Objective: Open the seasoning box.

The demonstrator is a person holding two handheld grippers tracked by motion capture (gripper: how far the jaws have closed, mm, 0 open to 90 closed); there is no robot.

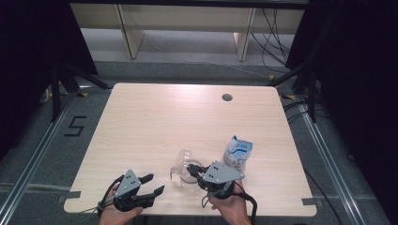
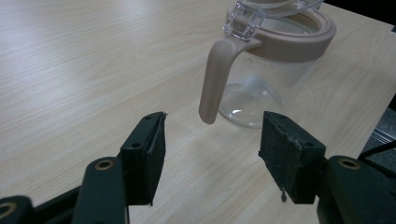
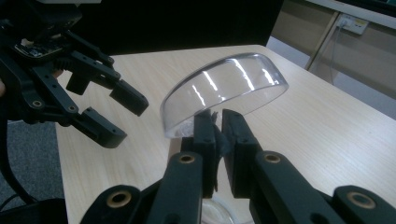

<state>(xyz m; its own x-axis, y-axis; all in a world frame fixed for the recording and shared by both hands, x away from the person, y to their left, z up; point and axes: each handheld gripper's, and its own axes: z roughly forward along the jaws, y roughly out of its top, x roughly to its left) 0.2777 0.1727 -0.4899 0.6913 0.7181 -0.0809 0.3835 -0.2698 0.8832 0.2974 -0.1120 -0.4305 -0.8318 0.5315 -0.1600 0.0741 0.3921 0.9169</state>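
A clear glass jug (image 1: 180,169) with a beige rim and a beige handle (image 2: 213,81) stands near the table's front edge. Its clear domed lid (image 3: 226,88) is tipped up on its hinge (image 2: 243,18). My right gripper (image 3: 218,123) is shut on the lid's lower edge and holds it raised. In the high view the right gripper (image 1: 192,169) sits right over the jug. My left gripper (image 2: 212,133) is open, its jaws level with the handle's lower end and a little short of it, nothing between them. The left gripper (image 1: 157,183) lies left of the jug.
A blue and white pouch (image 1: 237,152) stands just right of the jug, close behind my right hand. A round cable hole (image 1: 227,97) sits at the table's far right. The table's front edge (image 1: 187,212) runs close under both hands.
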